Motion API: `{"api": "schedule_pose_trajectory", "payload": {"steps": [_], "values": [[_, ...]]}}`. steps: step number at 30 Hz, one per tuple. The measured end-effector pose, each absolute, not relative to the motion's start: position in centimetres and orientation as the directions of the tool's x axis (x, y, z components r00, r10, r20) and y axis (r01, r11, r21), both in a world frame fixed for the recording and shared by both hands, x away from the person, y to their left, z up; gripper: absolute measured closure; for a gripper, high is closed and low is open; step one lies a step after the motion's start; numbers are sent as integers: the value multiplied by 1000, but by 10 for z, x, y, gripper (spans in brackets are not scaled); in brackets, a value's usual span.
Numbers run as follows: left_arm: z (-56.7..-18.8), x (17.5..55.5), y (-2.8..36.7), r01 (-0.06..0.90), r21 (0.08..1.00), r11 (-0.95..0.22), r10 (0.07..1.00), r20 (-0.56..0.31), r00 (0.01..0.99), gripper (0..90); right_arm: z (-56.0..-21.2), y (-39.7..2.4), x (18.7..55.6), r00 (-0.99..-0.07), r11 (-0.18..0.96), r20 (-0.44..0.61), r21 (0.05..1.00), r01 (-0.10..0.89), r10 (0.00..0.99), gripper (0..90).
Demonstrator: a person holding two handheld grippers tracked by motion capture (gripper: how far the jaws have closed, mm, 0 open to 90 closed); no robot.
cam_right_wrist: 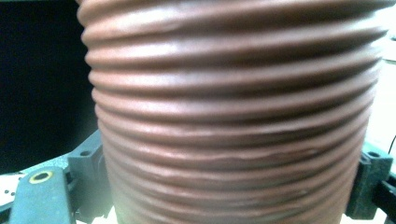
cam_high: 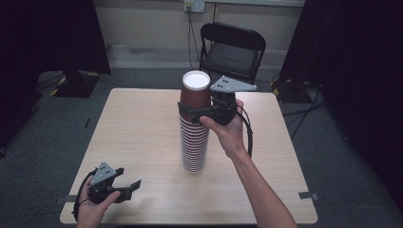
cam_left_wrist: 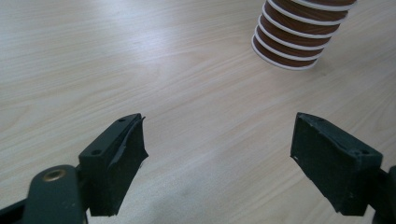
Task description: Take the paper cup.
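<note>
Brown paper cups, nested upside down in a tall stack (cam_high: 194, 137), stand mid-tabletop (cam_high: 142, 133). Your right tongs (cam_high: 202, 110) are clamped around the stack high up, just under the top cup (cam_high: 195, 90), jaws on both sides of the ribbed wall. Risk as I see it: a tower this tall tips if you pull sideways; squeeze too hard and the wall dents; lift and several nested cups may come along. Left tongs (cam_left_wrist: 215, 149) sit wide apart and empty near your edge, well clear, so nothing steadies the base.
</note>
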State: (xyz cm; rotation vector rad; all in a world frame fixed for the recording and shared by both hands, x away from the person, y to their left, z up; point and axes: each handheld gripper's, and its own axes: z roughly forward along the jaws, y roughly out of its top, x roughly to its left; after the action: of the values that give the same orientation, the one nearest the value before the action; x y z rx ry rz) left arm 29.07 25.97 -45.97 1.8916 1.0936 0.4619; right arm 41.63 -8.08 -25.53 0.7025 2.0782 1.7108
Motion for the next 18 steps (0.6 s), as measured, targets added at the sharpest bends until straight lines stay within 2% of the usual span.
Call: {"api": "schedule_pose_trajectory", "payload": {"steps": [18], "values": [[-460,291,259,507,830,-232,831,-102,547,176,-235,-83,413,-814,99,30,989,107,581,134]]}}
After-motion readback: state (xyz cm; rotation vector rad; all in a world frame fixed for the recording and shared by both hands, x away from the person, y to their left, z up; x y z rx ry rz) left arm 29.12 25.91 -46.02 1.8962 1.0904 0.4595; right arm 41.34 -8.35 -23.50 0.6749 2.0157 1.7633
